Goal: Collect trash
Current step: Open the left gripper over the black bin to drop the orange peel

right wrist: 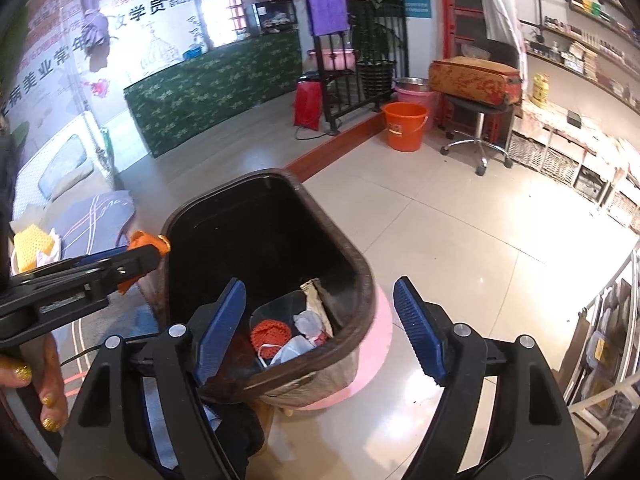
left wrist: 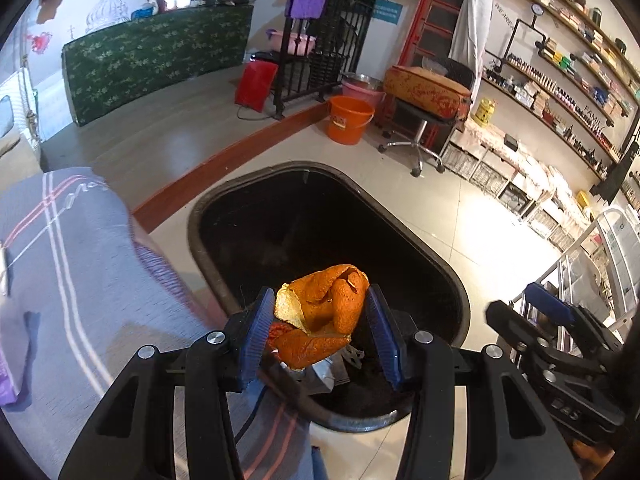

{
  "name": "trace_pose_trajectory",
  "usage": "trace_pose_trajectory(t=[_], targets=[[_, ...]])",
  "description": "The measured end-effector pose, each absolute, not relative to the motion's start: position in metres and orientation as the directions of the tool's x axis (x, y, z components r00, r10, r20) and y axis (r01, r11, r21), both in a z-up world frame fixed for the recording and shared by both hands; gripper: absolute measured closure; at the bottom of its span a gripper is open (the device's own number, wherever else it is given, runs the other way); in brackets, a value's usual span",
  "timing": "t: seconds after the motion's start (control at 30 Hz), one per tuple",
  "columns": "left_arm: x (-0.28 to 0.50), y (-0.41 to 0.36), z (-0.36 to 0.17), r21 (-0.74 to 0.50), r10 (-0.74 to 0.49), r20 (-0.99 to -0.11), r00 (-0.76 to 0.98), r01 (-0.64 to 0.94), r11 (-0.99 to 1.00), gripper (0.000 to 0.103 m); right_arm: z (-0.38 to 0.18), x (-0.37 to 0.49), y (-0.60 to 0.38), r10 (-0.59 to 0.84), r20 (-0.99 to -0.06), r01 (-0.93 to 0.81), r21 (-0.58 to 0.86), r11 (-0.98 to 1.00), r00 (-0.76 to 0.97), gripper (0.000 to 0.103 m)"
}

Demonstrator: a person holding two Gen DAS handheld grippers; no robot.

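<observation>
My left gripper (left wrist: 320, 320) is shut on an orange peel (left wrist: 324, 316) and holds it above the open mouth of the dark brown trash bin (left wrist: 440, 268). In the right wrist view the left gripper (right wrist: 148, 252) with the peel (right wrist: 146, 240) sits at the bin's left rim (right wrist: 352, 256). My right gripper (right wrist: 320, 328) is open and empty, over the bin's near end. Inside the bin lie an orange net (right wrist: 270, 332), crumpled white paper (right wrist: 308, 322) and a wrapper (right wrist: 316, 292). The right gripper also shows in the left wrist view (left wrist: 532, 308).
The bin stands on a pink stool (right wrist: 380, 344) on the tiled floor. A grey striped cloth (left wrist: 72, 280) covers the surface to the left, with a yellow sponge (right wrist: 32, 246) on it. An orange bucket (left wrist: 348, 120), a swivel stool (left wrist: 424, 136) and shelves (left wrist: 560, 92) stand further back.
</observation>
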State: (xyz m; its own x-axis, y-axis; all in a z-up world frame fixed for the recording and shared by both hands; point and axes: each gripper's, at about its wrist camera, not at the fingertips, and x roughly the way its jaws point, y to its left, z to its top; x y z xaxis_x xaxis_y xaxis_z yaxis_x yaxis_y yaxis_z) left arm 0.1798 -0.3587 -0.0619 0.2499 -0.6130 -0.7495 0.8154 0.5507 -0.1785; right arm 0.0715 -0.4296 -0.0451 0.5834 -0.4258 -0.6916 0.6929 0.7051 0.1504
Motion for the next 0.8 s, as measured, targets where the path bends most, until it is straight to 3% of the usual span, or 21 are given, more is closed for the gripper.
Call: trace_pose_trajectory(t=[0.37,0.53,0.8], targets=[[0.185,-0.386,-0.075,-0.152,-0.565,-0.791,0.235,0.818,0.554,0.052,-0.050,0.048,-0.445,-0.445,-0.704,0.744,0.176,0.645,0.553,0.026],[0.186,-0.379,-0.072,-0.149,-0.573,-0.783,0.240,0.823,0.548,0.023,-0.051,0.047,-0.447,-0.442,-0.705,0.744,0.181,0.643,0.554,0.026],[0.188,-0.370,-0.069,-0.155,-0.570,-0.782,0.254,0.805,0.572,0.018,-0.050,0.053,-0.447,-0.429,-0.702,0.729,0.188,0.658,0.569,0.026]])
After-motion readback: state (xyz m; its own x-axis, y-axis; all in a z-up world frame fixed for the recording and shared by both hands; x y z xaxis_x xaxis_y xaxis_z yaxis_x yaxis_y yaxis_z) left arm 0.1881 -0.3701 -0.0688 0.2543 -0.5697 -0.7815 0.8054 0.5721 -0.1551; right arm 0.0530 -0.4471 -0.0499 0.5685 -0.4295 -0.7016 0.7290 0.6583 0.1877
